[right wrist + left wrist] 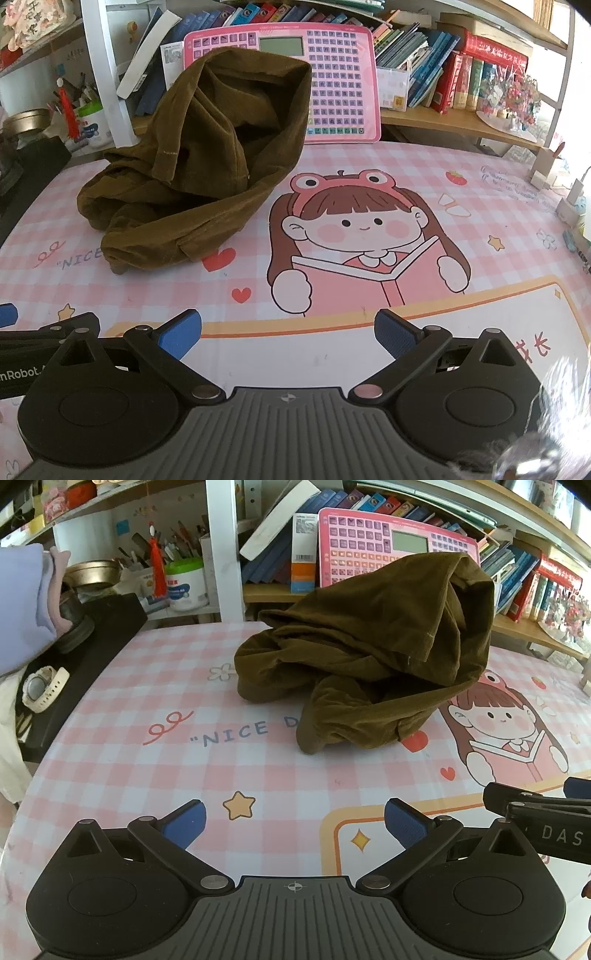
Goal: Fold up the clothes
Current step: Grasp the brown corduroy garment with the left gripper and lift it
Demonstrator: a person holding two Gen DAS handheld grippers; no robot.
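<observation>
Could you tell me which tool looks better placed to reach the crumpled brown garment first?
Probably the left tool: the crumpled olive-brown corduroy garment lies almost straight ahead of it, but well off to the left of the right tool. Both are open and empty.

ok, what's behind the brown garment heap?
Behind the brown garment stands a pink keyboard toy, its lower left corner hidden by the cloth, with books beyond. Whatever the heap covers on the mat cannot be seen.

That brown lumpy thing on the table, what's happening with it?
It's a brown garment lying crumpled in a heap on the pink checked table mat, waiting to be folded. A person holds two claws, and both are open and empty. The left claw and the right claw hover low over the mat, short of the cloth. Nothing has been grabbed or folded yet.
</observation>
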